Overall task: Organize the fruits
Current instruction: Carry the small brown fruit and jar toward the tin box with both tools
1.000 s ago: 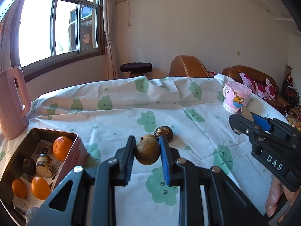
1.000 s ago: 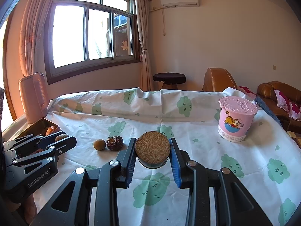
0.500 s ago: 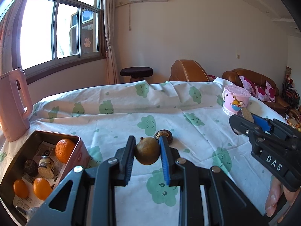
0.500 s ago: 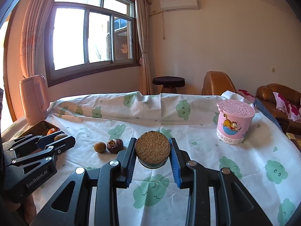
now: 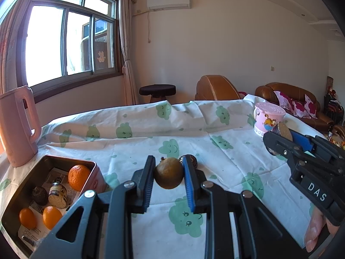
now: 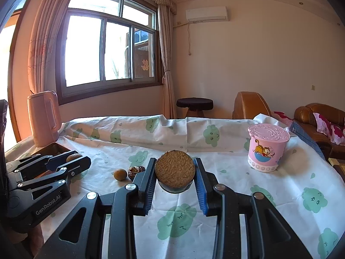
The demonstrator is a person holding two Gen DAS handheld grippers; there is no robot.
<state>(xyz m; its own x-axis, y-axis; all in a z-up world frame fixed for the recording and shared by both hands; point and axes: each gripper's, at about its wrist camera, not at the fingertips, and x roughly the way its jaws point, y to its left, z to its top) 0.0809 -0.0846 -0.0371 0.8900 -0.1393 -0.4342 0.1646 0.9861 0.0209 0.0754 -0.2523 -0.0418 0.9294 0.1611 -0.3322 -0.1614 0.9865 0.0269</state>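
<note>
My left gripper (image 5: 168, 176) is shut on a round brown fruit (image 5: 168, 175), held above the tablecloth just right of a metal tin (image 5: 94, 168). The tin holds an orange (image 5: 78, 177), two smaller oranges (image 5: 52, 217), a dark fruit (image 5: 39, 195) and a small jar (image 5: 57, 195). My right gripper (image 6: 175, 176) is shut on a round brown disc-shaped piece (image 6: 175, 170) above the cloth. A small brown fruit (image 6: 120, 174) and a dark wrinkled fruit (image 6: 136, 171) lie on the cloth; the dark one also shows behind my left fingers (image 5: 193, 160).
A pink kettle (image 5: 18, 125) stands at the far left behind the tin. A pink lidded cup (image 6: 267, 150) stands at the right. The cloth-covered table (image 6: 237, 183) drops off at its right edge, with a sofa (image 6: 319, 116) and stool (image 6: 194, 105) beyond.
Both grippers have risen and tilted up a little, each still holding its item. The left gripper has drifted slightly away from the tin.
</note>
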